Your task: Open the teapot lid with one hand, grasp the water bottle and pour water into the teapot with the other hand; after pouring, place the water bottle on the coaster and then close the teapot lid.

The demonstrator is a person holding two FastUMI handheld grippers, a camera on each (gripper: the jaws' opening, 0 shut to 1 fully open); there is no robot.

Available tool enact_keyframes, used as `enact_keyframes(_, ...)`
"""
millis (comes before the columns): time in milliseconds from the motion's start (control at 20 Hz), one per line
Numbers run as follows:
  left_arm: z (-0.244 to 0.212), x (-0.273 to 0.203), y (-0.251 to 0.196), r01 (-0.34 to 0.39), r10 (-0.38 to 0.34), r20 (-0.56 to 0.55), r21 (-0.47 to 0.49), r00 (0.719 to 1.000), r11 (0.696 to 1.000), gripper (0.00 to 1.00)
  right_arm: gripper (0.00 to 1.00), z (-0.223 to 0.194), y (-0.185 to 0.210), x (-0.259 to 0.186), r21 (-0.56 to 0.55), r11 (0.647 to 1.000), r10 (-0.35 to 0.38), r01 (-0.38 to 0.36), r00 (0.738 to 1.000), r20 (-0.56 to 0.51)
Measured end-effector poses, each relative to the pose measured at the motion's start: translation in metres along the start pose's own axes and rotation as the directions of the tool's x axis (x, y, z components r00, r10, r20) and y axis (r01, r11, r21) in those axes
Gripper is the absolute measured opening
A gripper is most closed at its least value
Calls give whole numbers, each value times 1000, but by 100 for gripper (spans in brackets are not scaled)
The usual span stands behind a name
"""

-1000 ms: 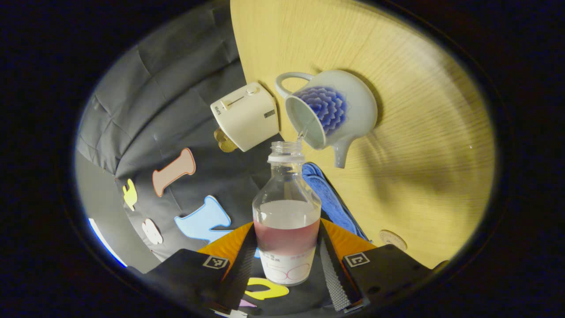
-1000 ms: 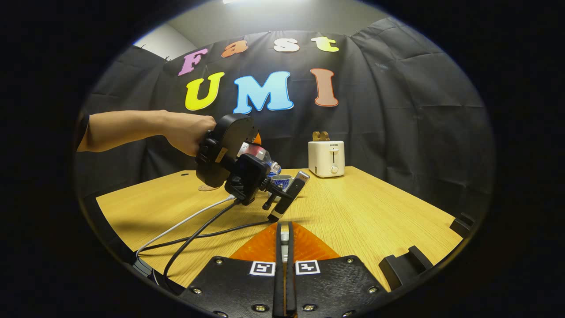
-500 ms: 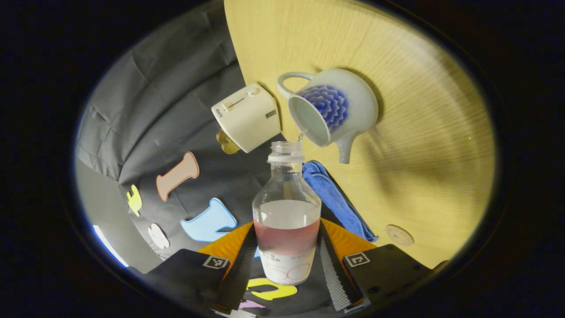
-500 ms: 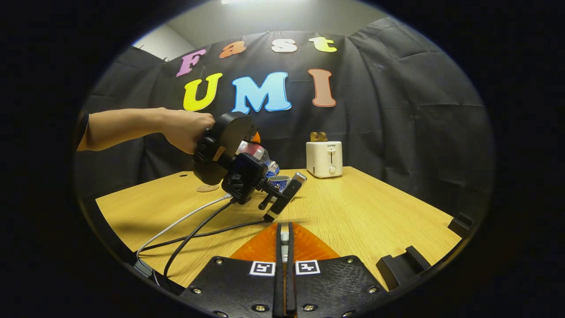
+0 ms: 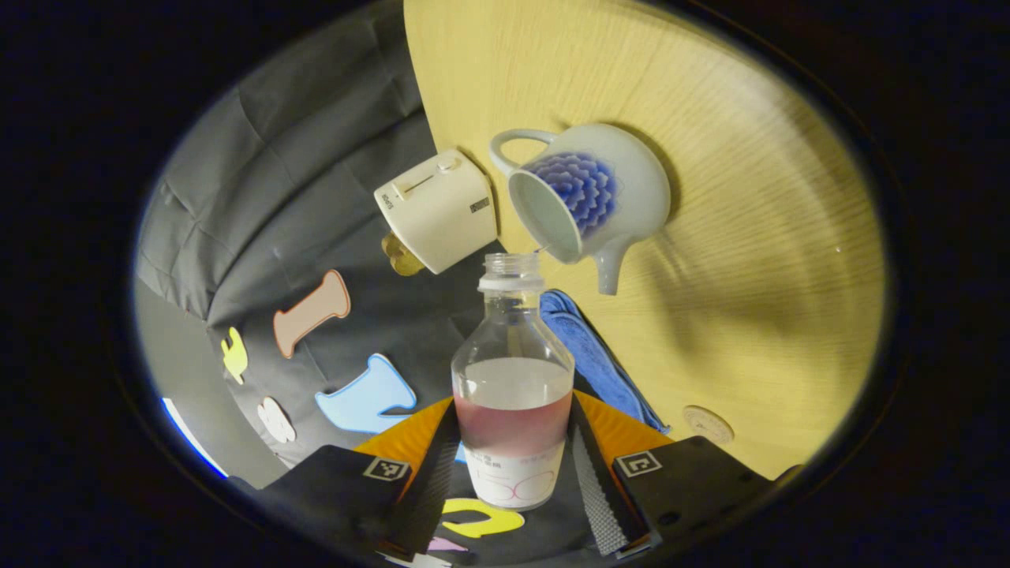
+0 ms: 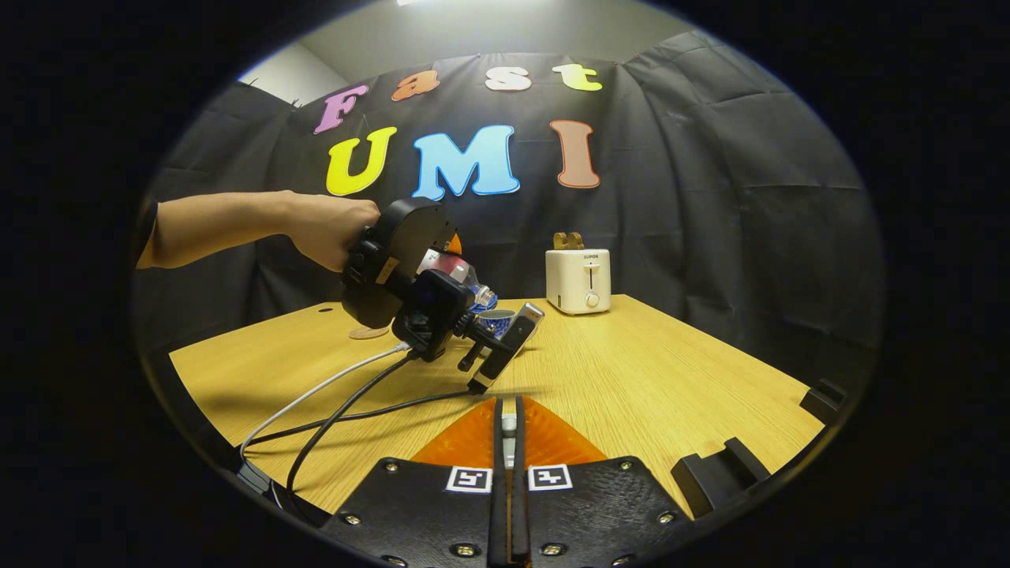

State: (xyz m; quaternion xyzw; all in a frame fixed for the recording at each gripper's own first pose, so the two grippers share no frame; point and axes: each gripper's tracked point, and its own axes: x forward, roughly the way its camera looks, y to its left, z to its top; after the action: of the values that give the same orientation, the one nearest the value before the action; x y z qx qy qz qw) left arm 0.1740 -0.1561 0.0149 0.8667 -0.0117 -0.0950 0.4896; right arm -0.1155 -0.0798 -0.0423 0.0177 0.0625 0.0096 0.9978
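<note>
Pale wood table (image 5: 750,260) fills the tilted left gripper view, its far edge meeting the black cloth wall. The left gripper (image 5: 513,465) has its jaws clamped on the lower body of the water bottle (image 5: 513,394), one finger on each side; the bottle is uncapped, partly full, and its mouth points at the open top of the teapot (image 5: 588,193). The teapot is white with a blue pattern and stands lidless on the table. A cream toaster (image 5: 436,209) stands at the far edge beside the teapot's handle, a blue cloth (image 5: 592,355) lies behind the bottle, and a round coaster (image 5: 708,424) sits apart from the teapot, nearer this gripper

Level in the right gripper view, the same table (image 6: 671,379) spreads out, with the toaster (image 6: 578,282) at its far edge. A hand (image 6: 327,229) holds the left gripper (image 6: 442,272) tipped downward over the table, cables trailing from it toward the near left edge. The bottle (image 6: 459,276) and the teapot (image 6: 497,319) are mostly hidden behind that device, and the coaster (image 6: 369,333) lies farther back. The right gripper (image 6: 509,465) has its jaws nearly together on something small and pale; I cannot tell what it is
</note>
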Motion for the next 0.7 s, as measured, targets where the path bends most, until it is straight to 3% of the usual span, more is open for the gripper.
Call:
enact_keyframes(250, 4, 3, -12, 28, -26, 31, -65, 999, 997, 87, 2, -1, -1, 1, 1, 1000, -4, 4, 1000, -10)
enact_keyframes(400, 9, 3, -25, 78, -65, 83, -167, 994, 983, 87, 2, 1, -1, 0, -8, 1000, -6, 6, 1000, 2)
enact_keyframes(600, 18, 1, -24, 111, -57, 164, -336, 985, 935, 87, 2, 6, 1, 2, -10, 1000, -3, 3, 1000, 15)
enact_keyframes(700, 16, 2, -29, 130, -56, 183, -422, 982, 897, 87, 2, 7, 2, 3, -20, 1000, -1, 1, 1000, 21)
